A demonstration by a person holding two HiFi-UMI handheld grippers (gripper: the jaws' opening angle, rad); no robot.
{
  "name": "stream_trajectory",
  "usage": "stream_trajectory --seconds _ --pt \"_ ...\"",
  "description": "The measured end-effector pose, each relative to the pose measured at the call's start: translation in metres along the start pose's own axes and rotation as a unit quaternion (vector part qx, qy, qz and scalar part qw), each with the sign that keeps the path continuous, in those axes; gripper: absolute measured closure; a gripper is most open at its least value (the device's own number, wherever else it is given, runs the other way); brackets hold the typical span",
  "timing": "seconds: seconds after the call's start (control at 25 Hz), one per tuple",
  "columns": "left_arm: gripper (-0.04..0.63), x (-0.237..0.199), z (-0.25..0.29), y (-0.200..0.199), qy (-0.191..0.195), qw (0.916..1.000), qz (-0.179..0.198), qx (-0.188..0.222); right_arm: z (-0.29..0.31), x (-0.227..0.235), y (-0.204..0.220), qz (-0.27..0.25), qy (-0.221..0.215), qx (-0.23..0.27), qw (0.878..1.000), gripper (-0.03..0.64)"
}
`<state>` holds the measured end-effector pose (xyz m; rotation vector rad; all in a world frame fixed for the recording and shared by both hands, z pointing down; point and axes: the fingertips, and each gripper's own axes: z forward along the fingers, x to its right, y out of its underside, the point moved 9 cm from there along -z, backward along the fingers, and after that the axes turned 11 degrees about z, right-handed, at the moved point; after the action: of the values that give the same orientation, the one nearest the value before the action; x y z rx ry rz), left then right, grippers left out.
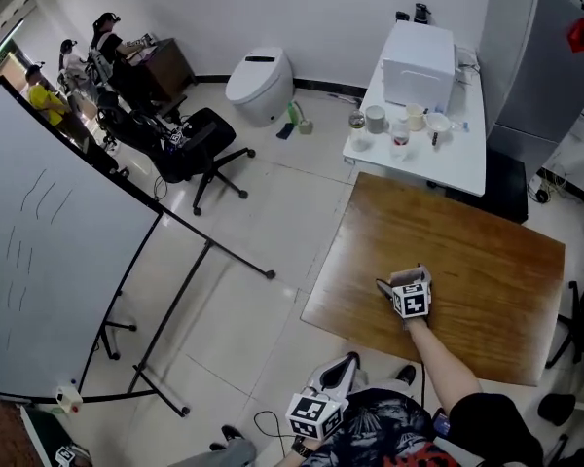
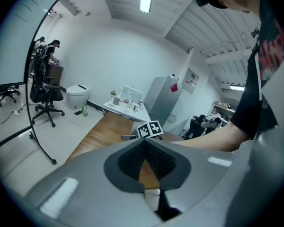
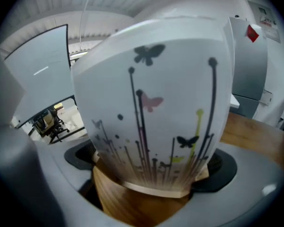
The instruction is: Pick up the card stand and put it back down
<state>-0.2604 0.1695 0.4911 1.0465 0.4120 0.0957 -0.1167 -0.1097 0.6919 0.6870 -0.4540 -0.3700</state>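
The card stand [image 3: 154, 103] fills the right gripper view: a white card printed with butterflies and thin stems, upright in a wooden base [image 3: 132, 197]. My right gripper [image 3: 149, 176] is shut on that base, one jaw on each side. In the head view the right gripper [image 1: 409, 295] is over the near left part of the brown wooden table [image 1: 487, 261], and the stand is mostly hidden behind it. My left gripper [image 1: 321, 412] hangs close to the person's body, off the table. Its jaws meet with nothing between them, as the left gripper [image 2: 146, 167] shows in its own view.
A white side table [image 1: 467, 159] with cups and a white box [image 1: 419, 61] stands beyond the wooden table. A large whiteboard on a wheeled frame [image 1: 49, 261] is at the left, with a black office chair [image 1: 200, 144] behind it. A grey cabinet [image 1: 535, 56] is at the back right.
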Motion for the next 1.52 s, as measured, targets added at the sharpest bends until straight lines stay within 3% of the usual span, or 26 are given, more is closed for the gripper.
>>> stream_trajectory --seconds 0.2,0.4,0.52,0.64,0.72,0.76,0.84,0.96,1.12,1.24,1.52 --pt "0.598 -0.035 -0.021 0.017 -0.005 0.9992 -0.035 -0.015 0.059 -0.002 0.012 0.008 0.053 -0.025 0.998 0.037" --pt "0.598 -0.04 -0.006 0.025 0.051 0.9967 -0.057 -0.027 0.05 0.004 0.02 0.093 0.023 -0.02 0.995 0.035" --pt "0.598 -0.032 0.011 0.026 0.101 0.9921 -0.067 -0.033 0.006 0.009 0.041 0.155 0.0 0.011 0.988 0.035" --pt "0.598 -0.013 0.029 0.023 0.161 0.984 -0.067 -0.037 -0.056 0.018 0.067 0.231 -0.033 0.044 0.971 0.035" --pt "0.598 0.004 0.042 0.024 0.204 0.9762 -0.06 -0.042 -0.104 0.024 0.078 0.248 -0.032 0.058 0.967 0.037" --pt "0.597 0.012 0.049 0.025 0.222 0.9725 -0.055 -0.045 -0.131 0.026 0.082 0.245 -0.02 0.069 0.967 0.061" --pt "0.598 0.021 0.062 0.027 0.238 0.9691 -0.042 -0.049 -0.189 0.025 0.086 0.235 0.018 0.094 0.967 0.212" --pt "0.598 0.014 0.077 0.025 0.224 0.9733 -0.026 -0.043 -0.267 0.011 0.098 0.217 0.069 0.122 0.966 0.386" --pt "0.598 0.01 0.088 0.013 0.219 0.9749 0.015 -0.034 -0.339 0.007 0.123 0.19 0.127 0.117 0.966 0.545" --pt "0.598 0.009 0.095 0.004 0.214 0.9751 0.046 -0.038 -0.364 0.013 0.126 0.183 0.153 0.137 0.961 0.555" --pt "0.598 0.009 0.095 0.0 0.151 0.9868 0.042 -0.04 -0.386 0.026 0.108 0.183 0.155 0.203 0.949 0.583"
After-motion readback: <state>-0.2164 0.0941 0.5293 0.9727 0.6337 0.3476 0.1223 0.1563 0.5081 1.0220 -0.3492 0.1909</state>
